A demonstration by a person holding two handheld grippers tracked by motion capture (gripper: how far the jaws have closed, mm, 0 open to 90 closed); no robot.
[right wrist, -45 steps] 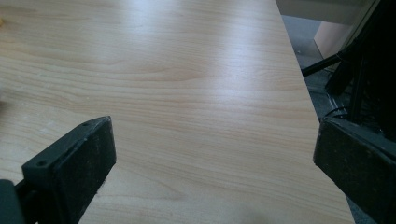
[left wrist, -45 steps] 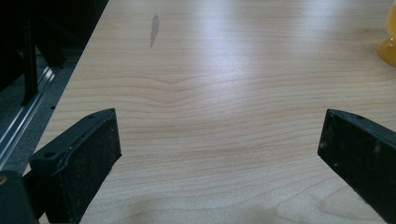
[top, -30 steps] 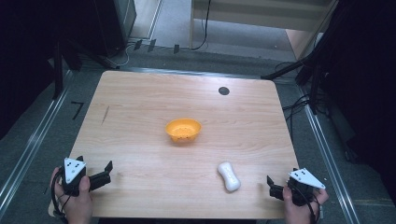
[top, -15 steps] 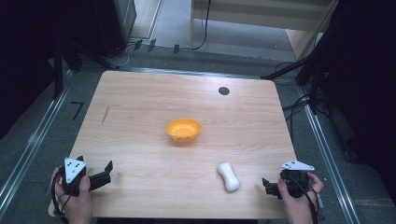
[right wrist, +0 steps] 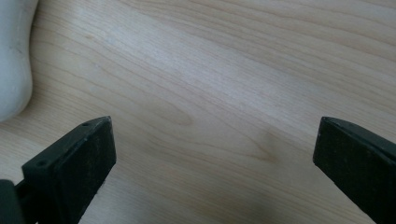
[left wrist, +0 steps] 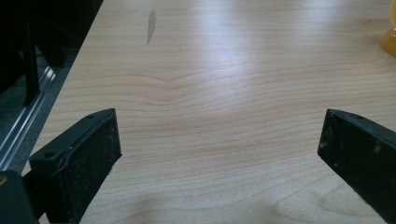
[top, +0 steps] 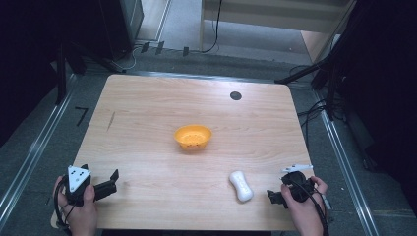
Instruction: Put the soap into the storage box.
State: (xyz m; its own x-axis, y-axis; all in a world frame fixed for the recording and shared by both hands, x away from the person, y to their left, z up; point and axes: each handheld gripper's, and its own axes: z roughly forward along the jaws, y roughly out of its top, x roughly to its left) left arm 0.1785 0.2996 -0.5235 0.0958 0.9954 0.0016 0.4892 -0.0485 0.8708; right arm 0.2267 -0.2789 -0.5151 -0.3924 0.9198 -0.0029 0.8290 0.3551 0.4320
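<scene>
table [top: 147,123] mostly bare wood | obstacles: orange bowl [top: 193,136] at centre, white object [top: 241,185] just beside right gripper [top: 275,197] | left side open

Orange bowl [top: 193,137] mid-table [top: 147,113]; white bone-shaped object [top: 241,186] just beside right gripper [top: 273,197] fingertips; left gripper [top: 111,181] well apart.

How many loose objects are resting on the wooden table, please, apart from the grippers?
2: a small orange plastic bowl near the table's middle, and a white peanut-shaped object nearer the person, just left of the right gripper. Nothing seems hidden.
</scene>
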